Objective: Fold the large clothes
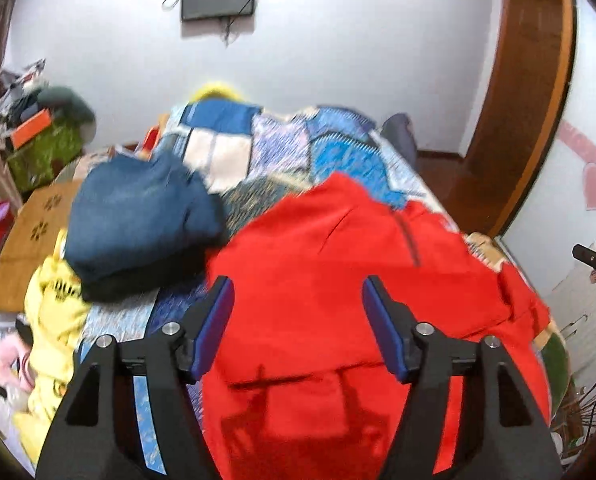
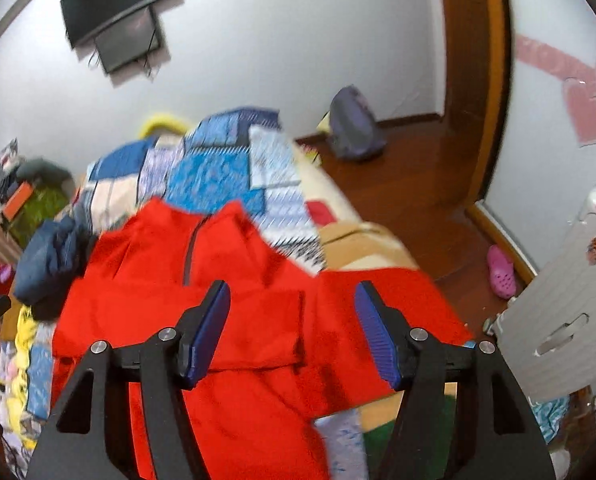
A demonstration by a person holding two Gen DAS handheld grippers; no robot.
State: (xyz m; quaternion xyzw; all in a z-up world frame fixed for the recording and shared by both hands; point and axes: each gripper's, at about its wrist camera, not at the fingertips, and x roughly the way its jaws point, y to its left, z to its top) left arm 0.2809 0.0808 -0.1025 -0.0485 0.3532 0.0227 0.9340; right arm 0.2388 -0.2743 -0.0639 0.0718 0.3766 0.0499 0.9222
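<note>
A large red garment (image 1: 338, 272) with a grey zip at the neck lies spread on the patchwork quilt (image 1: 257, 148) of a bed. It also shows in the right wrist view (image 2: 225, 280), one sleeve reaching right towards the bed edge. My left gripper (image 1: 298, 292) is open and empty, hovering above the garment's middle. My right gripper (image 2: 291, 294) is open and empty, above the garment's right part. Both views are blurred by motion.
A folded blue denim piece (image 1: 137, 216) lies left of the red garment, and yellow clothing (image 1: 53, 312) beyond it. A wooden door frame (image 1: 530, 92) stands at the right. A grey bag (image 2: 352, 124) and a pink shoe (image 2: 500, 270) lie on the wooden floor. A white cabinet (image 2: 570, 308) stands at the right.
</note>
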